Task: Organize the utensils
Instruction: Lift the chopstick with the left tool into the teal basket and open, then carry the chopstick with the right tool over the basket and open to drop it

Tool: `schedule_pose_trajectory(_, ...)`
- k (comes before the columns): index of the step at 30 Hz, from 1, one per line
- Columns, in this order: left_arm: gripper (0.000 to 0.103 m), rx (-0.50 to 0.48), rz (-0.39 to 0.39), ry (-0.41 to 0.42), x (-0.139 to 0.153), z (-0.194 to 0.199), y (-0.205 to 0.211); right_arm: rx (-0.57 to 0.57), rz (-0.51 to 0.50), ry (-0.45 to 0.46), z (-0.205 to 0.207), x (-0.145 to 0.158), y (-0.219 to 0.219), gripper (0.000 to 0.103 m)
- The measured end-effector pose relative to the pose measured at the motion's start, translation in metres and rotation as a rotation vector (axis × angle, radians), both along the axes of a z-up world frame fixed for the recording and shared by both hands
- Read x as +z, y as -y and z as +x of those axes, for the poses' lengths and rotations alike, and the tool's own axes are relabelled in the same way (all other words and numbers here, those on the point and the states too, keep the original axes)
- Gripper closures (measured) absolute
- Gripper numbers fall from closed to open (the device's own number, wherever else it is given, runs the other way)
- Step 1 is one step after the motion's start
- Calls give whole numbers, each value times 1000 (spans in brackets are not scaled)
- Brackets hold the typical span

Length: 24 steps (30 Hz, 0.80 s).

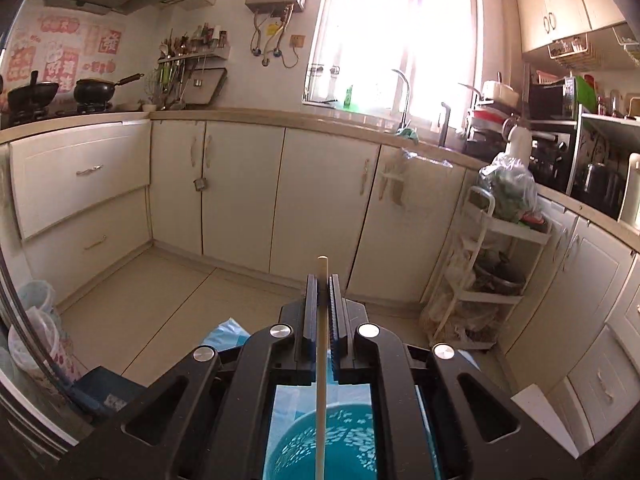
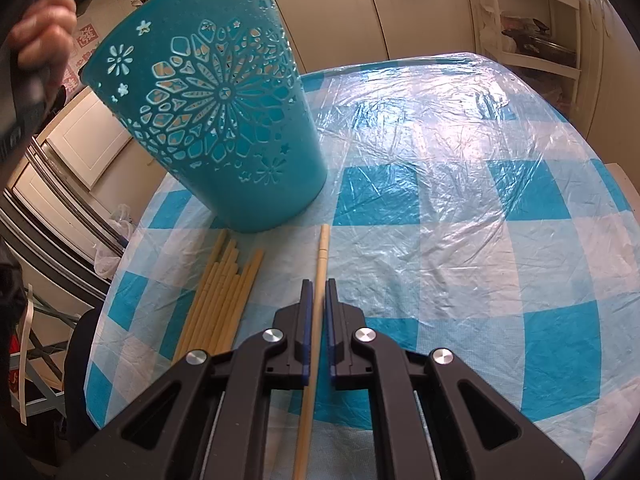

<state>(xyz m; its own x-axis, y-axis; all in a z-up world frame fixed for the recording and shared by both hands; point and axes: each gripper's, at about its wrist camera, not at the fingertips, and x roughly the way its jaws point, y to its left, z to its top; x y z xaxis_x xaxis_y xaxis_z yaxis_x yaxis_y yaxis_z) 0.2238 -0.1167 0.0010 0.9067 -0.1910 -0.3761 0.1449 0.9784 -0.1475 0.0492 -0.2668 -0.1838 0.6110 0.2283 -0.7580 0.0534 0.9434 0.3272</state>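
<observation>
Two grippers each clamp one chopstick: left gripper (image 1: 322, 280) over the teal holder (image 1: 320, 448), right gripper (image 2: 318, 284) pinching another chopstick (image 2: 316, 320) beside the loose pile (image 2: 218, 296). Red wall stickers' writing stays unreadable.

Checked tablecloth (image 2: 460, 208), kitchen cabs (image 1: 240, 192), window (image 1: 400, 32)

light: strong daylight through the window (image 1: 394, 36), blown out to white | glare: sheen on the clear plastic sheet (image 2: 440, 128) over the bench | shadow: soft, under the cabinets | distortion: heavy fisheye bend, dark vignette at corners | blur: person's hand (image 2: 42, 28) smeared at left edge; centre sharp
</observation>
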Motion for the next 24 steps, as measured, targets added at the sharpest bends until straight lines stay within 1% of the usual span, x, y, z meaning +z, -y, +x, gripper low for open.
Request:
schedule_pose_trajectory(3, 98, -11, 59, -49, -18, -2, 2, 8, -23, 0, 0, 1, -3, 96)
schedule_pose_trajectory(5, 94, -21, 96, -89, -28, -3, 2, 16, -37, -1, 0, 1, -7, 94)
schedule_pose_trajectory(6, 87, -22, 110, -112, -32, -4, 1, 25, -41, 0, 0, 2, -8, 90)
schedule_pose_trajectory(7, 81, -22, 117, -134, -36, -6, -4, 34, -47, 2, 0, 2, -10, 87)
schedule_pose_trajectory(8, 65, -14, 122, -144, -39, -10, -8, 40, -54, 3, 0, 3, -13, 83)
schedule_pose_trajectory(9, 51, 3, 125, -146, -39, -15, -14, 45, -70, 4, -1, 3, -15, 82)
schedule_pose_trajectory(10, 48, 14, 123, -141, -38, -20, -21, 49, -87, 6, -1, 4, -17, 82)
schedule_pose_trajectory(11, 46, 19, 120, -136, -37, -27, -28, 49, -107, 6, -1, 4, -19, 84)
schedule_pose_trajectory(13, 42, 25, 119, -142, -33, -40, -41, 42, -172, 9, -1, 3, -23, 95)
schedule_pose_trajectory(14, 37, 32, 114, -147, -32, -45, -48, 46, -193, 12, -1, 4, -24, 97)
schedule_pose_trajectory(15, 33, 42, 105, -153, -33, -53, -58, 48, -200, 14, -1, 3, -25, 97)
schedule_pose_trajectory(17, 31, 50, 91, -174, -36, -65, -71, 37, -203, 7, -2, 4, -23, 97)
schedule_pose_trajectory(18, 30, 51, 86, -185, -37, -69, -75, 27, -183, 1, -4, 6, -20, 97)
schedule_pose_trajectory(20, 28, 50, 75, -208, -43, -82, -87, -3, -94, 12, -11, 15, -5, 97)
schedule_pose_trajectory(24, 24, 48, 78, -254, -62, -106, -106, -40, 17, 112, -28, 56, 16, 97)
